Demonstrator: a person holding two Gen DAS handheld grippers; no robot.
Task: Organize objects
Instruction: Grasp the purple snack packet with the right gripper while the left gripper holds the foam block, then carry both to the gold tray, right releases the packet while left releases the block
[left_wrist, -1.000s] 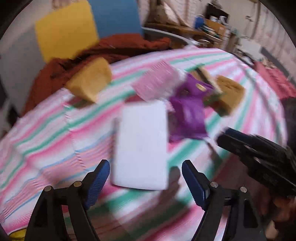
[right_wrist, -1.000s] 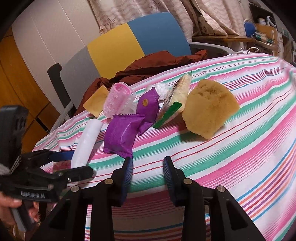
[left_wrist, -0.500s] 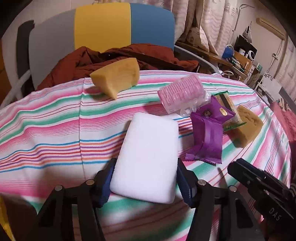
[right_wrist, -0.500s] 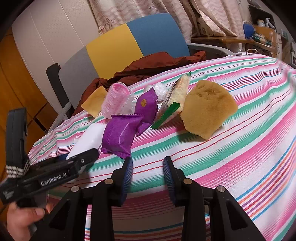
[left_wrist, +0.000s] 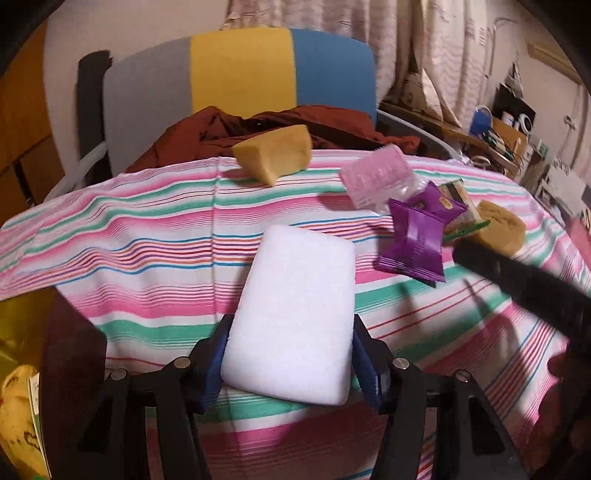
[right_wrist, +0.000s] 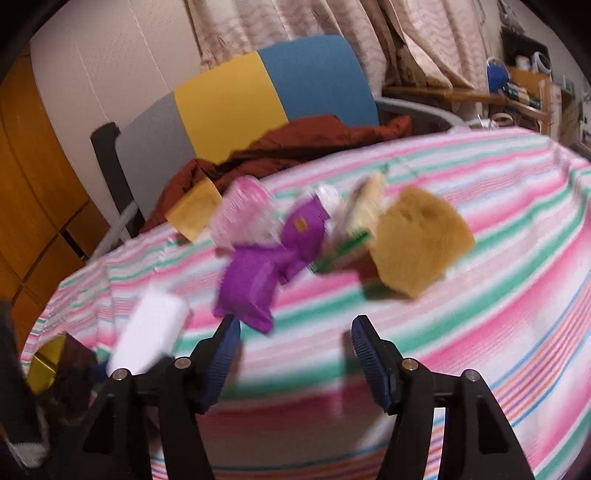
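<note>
White foam, a flat rounded block (left_wrist: 295, 317), lies on the striped cloth (left_wrist: 147, 236) near its front edge, and the left gripper (left_wrist: 290, 363) has it: both blue pads press against the block's long sides at its near end. From the right wrist view the same block (right_wrist: 151, 328) shows at lower left, blurred.

The right gripper (right_wrist: 295, 354) hangs above the cloth with its jaws parting and nothing between them; a purple packet (right_wrist: 247, 291) lies just beyond its left finger. In the left view that purple packet (left_wrist: 415, 245) sits to the right of the block, apart from it, with a second purple packet (left_wrist: 434, 203) touching it behind. A pink ribbed piece in clear wrap (left_wrist: 376, 175) lies beside those, and a green-edged sachet (left_wrist: 461, 218) leans between the packets and a tan sponge (left_wrist: 498, 225).

Another yellow sponge (left_wrist: 277, 155) rests at the far edge of the cloth, against a rust-brown jacket (left_wrist: 325, 122) heaped on a chair (left_wrist: 240, 70) with grey, yellow and blue panels.
</note>
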